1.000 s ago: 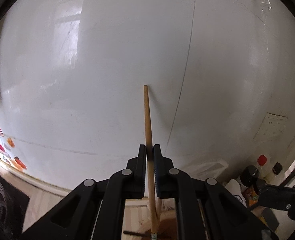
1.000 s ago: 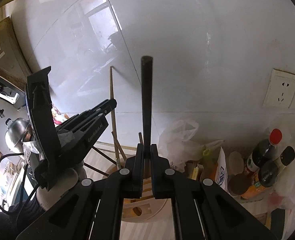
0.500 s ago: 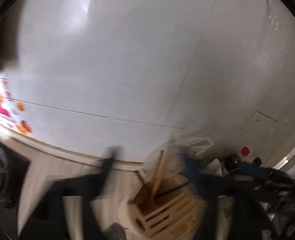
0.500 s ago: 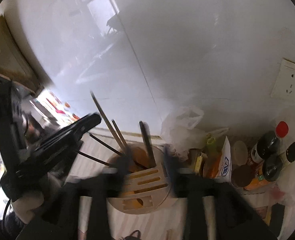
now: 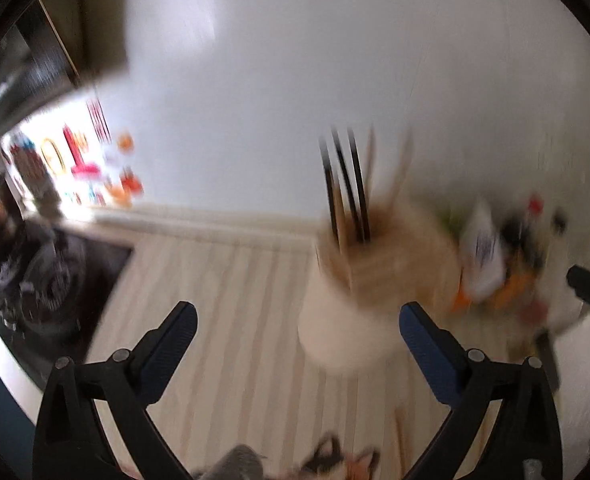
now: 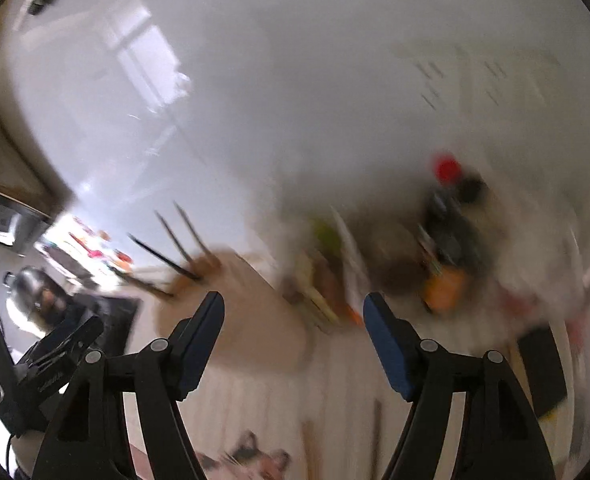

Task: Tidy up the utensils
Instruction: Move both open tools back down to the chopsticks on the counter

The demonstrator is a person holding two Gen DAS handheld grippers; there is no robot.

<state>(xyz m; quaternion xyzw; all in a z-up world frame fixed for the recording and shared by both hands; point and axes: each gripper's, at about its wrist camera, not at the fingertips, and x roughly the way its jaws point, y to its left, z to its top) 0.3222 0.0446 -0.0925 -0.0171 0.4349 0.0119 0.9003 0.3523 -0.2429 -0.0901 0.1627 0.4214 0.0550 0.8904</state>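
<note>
Both views are motion-blurred. A round cream and wood utensil holder (image 5: 367,296) stands on the pale striped counter and holds several dark and wooden sticks (image 5: 347,184). My left gripper (image 5: 297,320) is open and empty, pulled back in front of the holder. My right gripper (image 6: 294,312) is open and empty; the holder (image 6: 235,312) with its sticks (image 6: 175,248) lies to its left. More wooden sticks (image 6: 375,432) lie on the counter near the bottom of the right wrist view.
Bottles and packets (image 6: 447,240) crowd the counter's right end by the white tiled wall. A black stove (image 5: 55,280) with a metal pot (image 6: 35,288) is at the left. The left gripper's body (image 6: 43,364) shows at the lower left of the right wrist view.
Both grippers let go of their sticks, which now stand in the holder. Both opened wide and drew back and down from the holder.
</note>
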